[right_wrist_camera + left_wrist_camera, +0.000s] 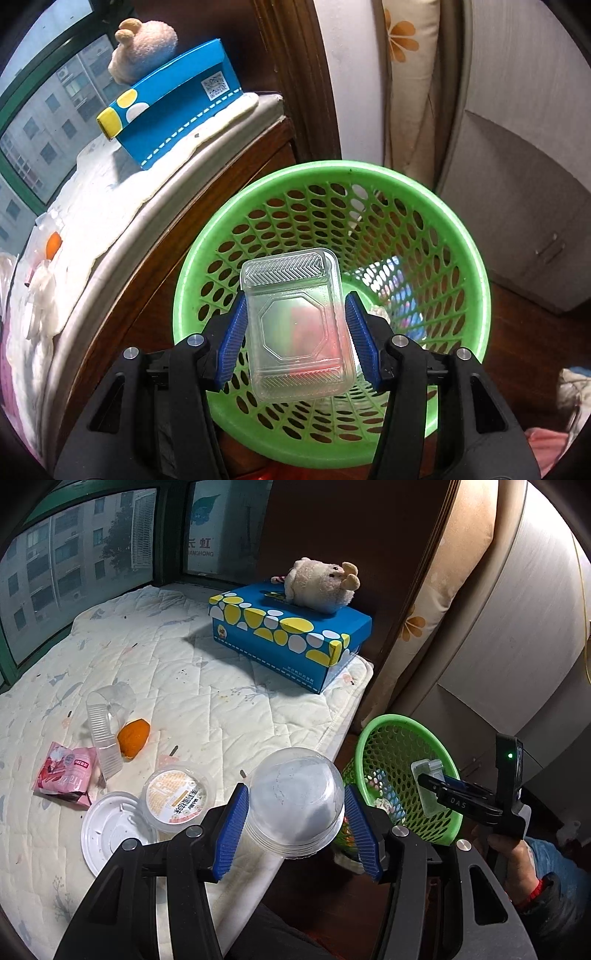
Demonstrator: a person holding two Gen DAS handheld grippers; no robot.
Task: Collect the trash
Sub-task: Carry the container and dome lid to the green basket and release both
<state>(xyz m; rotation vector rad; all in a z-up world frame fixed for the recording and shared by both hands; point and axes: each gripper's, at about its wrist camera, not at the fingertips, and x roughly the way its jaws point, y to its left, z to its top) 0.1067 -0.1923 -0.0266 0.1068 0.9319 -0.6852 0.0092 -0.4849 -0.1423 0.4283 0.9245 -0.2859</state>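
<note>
Pinching clear rectangular tray (pixel 299 328) across short sides, right gripper (pixel 299 332) holds it over green basket (pixel 461 236), long axis pointing away. Left gripper (pixel 295 823) fingers clamp clear cup (pixel 295 805), base outward, above bed edge.

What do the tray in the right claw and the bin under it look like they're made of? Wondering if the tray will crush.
Tray: thin clear moulded plastic, glossy; the basket shows through it, and it has pressed ridges. Probably flexes easily.
Basket: green plastic, slightly shiny, with moulded oval holes and a thick rim; looks stiffer.
</note>
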